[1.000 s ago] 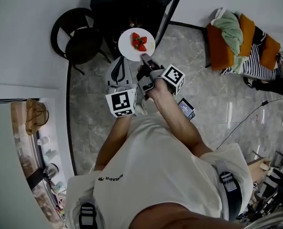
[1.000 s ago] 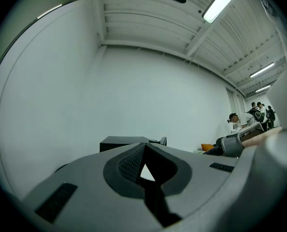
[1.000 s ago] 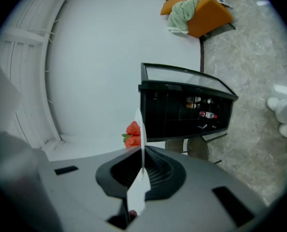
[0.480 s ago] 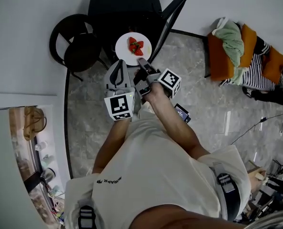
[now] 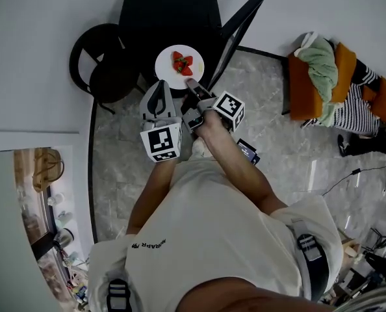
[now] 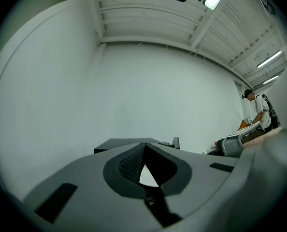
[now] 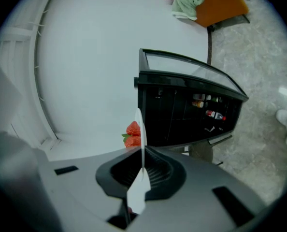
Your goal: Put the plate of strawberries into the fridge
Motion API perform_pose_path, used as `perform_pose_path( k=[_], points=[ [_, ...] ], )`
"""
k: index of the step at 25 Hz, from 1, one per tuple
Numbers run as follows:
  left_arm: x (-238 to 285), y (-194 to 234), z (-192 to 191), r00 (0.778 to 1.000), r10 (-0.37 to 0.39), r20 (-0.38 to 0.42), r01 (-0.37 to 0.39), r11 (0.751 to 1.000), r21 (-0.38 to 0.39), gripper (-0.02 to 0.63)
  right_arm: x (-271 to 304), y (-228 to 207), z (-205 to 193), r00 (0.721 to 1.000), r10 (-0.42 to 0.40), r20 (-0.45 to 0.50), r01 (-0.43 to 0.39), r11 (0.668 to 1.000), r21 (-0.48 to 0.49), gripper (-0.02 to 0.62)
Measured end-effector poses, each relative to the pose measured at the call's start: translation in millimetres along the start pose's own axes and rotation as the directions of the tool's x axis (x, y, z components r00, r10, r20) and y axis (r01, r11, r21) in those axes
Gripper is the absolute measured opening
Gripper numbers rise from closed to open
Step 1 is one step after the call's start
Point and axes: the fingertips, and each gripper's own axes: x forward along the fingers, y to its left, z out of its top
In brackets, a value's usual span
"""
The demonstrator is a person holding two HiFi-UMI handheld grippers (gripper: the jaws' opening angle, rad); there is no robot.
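The white plate (image 5: 180,70) carries a few red strawberries (image 5: 182,64). My right gripper (image 5: 192,84) is shut on its near rim and holds it level in front of the black fridge (image 5: 170,12), whose door (image 5: 235,31) stands open. In the right gripper view the plate (image 7: 139,124) shows edge-on between the jaws of my right gripper (image 7: 142,151), with the strawberries (image 7: 133,134) on its left and the fridge (image 7: 187,105) just beyond. My left gripper (image 5: 159,88) is shut on nothing, to the left of the plate. The left gripper (image 6: 146,146) faces a bare wall.
A black round chair (image 5: 105,60) stands left of the fridge. An orange seat with a green cloth (image 5: 316,64) is at the right, and a person (image 6: 257,112) stands far off. Bottles (image 7: 208,112) sit on the fridge's inner shelves. A shelf unit (image 5: 47,213) is at lower left.
The plate in my right gripper has come closer to the fridge's opening. My left gripper has risen and now sits just left of the plate.
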Motion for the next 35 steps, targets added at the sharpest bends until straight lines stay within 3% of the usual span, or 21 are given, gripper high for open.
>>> perform_pose_path(
  k=[10, 23, 35],
  points=[
    [19.7, -2.4, 7.5, 0.999, 0.039, -0.001, -0.039, 0.999, 0.019, 0.002, 17.6, 4.0, 14.6, 0.999, 0.009, -0.037, -0.009, 1.0, 0.007, 0.021],
    [45.2, 24.0, 12.5, 1.0, -0.016, 0.0, 0.016, 1.0, 0.024, 0.002, 49.6, 0.7, 9.5, 1.0, -0.016, 0.015, 0.016, 1.0, 0.013, 0.021],
    [67.0, 33.5, 3.1, 0.999, -0.035, -0.007, 0.036, 0.999, 0.035, 0.002, 85.5, -37.5, 30.9, 0.998, -0.054, 0.043, 0.053, 0.998, 0.015, 0.021]
  ],
)
